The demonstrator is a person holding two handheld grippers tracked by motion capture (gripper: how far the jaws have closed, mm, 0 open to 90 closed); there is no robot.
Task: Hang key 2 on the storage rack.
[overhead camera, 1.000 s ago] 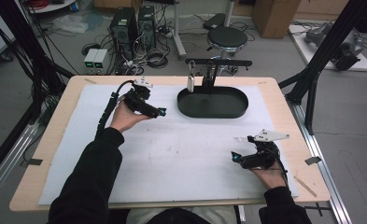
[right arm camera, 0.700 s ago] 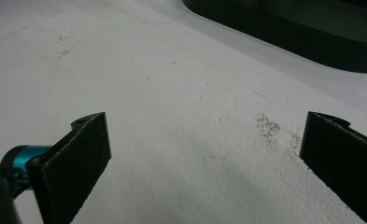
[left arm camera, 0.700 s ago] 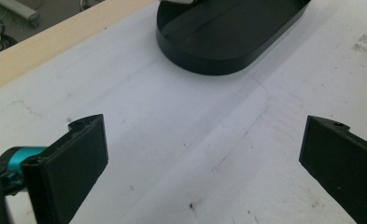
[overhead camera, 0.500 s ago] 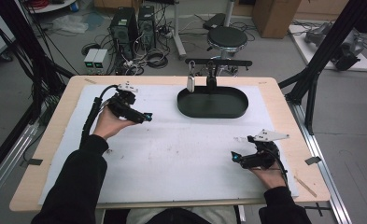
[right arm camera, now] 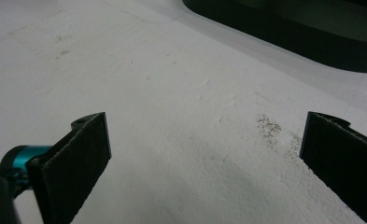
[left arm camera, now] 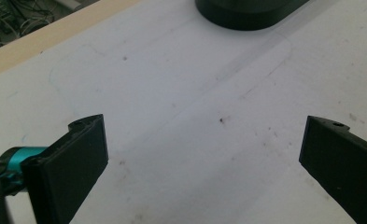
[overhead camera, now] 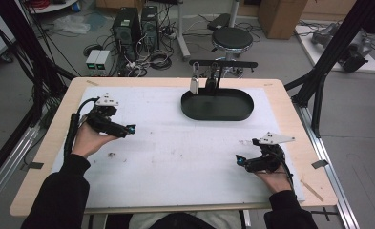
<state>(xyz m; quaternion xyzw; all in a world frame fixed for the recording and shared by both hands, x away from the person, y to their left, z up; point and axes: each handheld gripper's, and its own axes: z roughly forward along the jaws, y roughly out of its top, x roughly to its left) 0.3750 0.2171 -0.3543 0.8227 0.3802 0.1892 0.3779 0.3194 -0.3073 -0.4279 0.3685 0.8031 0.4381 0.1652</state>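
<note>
Both jaws gape, empty: left gripper (overhead camera: 112, 125) mid-left, right gripper (overhead camera: 257, 162) lower right. Nothing seems begun; next likely calls for reaching the tray (overhead camera: 217, 112), top centre.

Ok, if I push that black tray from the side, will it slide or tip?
The tray is low, wide and oval, sitting flat on the white mat, so it would probably slide rather than tip. It looks rigid, likely moulded plastic, so it shouldn't flex much. The small padlock hanging at its far rim might swing or knock if the tray shifts.
</note>
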